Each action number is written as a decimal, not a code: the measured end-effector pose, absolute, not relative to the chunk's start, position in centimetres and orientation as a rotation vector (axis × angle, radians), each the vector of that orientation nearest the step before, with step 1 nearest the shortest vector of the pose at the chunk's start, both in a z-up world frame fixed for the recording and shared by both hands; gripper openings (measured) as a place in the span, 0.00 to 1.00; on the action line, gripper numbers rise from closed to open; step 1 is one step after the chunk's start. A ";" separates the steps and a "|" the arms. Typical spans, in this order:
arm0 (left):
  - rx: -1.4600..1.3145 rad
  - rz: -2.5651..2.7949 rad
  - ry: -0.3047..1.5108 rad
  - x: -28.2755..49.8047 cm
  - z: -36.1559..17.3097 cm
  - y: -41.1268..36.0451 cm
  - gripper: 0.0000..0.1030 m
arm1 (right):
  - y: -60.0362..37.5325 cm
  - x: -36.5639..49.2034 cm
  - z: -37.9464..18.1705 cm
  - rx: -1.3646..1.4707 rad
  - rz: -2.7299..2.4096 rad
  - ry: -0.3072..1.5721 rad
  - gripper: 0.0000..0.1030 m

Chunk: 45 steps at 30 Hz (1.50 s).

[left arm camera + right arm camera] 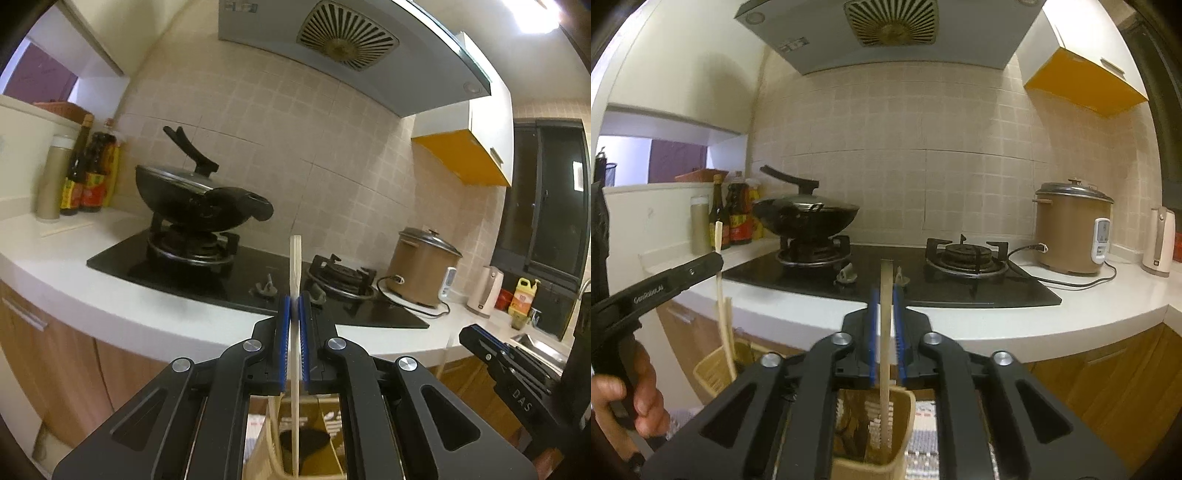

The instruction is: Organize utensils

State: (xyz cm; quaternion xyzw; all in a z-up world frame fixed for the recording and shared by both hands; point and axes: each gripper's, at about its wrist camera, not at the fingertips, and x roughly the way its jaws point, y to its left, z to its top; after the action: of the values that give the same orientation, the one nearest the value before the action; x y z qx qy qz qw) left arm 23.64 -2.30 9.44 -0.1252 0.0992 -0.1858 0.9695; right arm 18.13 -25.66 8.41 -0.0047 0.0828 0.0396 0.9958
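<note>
Your left gripper (294, 306) is clamped on a pale wooden chopstick (294, 266), upright over a beige slotted plastic holder (273, 443); your right gripper (886, 302) pinches a second wooden chopstick (885, 314) above its beige holder (905, 406), before the white countertop's (1071, 314) front edge.

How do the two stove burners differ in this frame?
The left burner carries a lidded black wok; the right burner is bare. The left burner sits nearer the sauce bottles, the right burner nearer the rice cooker. Both share one black glass cooktop.
</note>
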 end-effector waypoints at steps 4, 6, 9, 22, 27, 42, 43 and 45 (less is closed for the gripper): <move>-0.246 -0.381 0.217 21.6 9.7 -1.3 0.24 | -25.9 15.0 8.7 -0.016 0.090 0.157 0.54; -0.235 -0.384 0.225 20.3 9.7 -0.9 0.42 | -26.0 13.4 8.6 -0.016 0.099 0.165 0.54; -0.211 -0.382 0.248 18.1 9.7 -0.6 0.50 | -26.0 11.0 8.2 -0.016 0.104 0.190 0.58; -0.151 -0.357 0.279 8.2 6.7 -1.2 0.84 | -25.7 4.3 4.3 0.058 0.071 0.319 0.81; -0.091 -0.275 0.268 6.4 4.3 -2.9 0.85 | -25.8 3.2 2.3 0.095 -0.025 0.287 0.84; -0.051 -0.127 0.241 6.4 0.8 -3.5 0.90 | -26.5 2.0 1.2 0.089 -0.167 0.175 0.92; -0.050 -0.121 0.232 6.2 0.8 -3.5 0.90 | -26.7 2.0 1.2 0.095 -0.168 0.176 0.92; -0.032 -0.108 0.215 5.9 0.9 -3.8 0.91 | -26.8 2.1 1.1 0.096 -0.170 0.183 0.92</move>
State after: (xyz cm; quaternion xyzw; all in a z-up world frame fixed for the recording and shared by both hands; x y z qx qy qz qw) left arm 5.91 -3.78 0.89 -0.0161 0.1073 -0.0537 0.9926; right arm 2.06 -26.81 1.05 0.0479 0.0910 -0.0846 0.9911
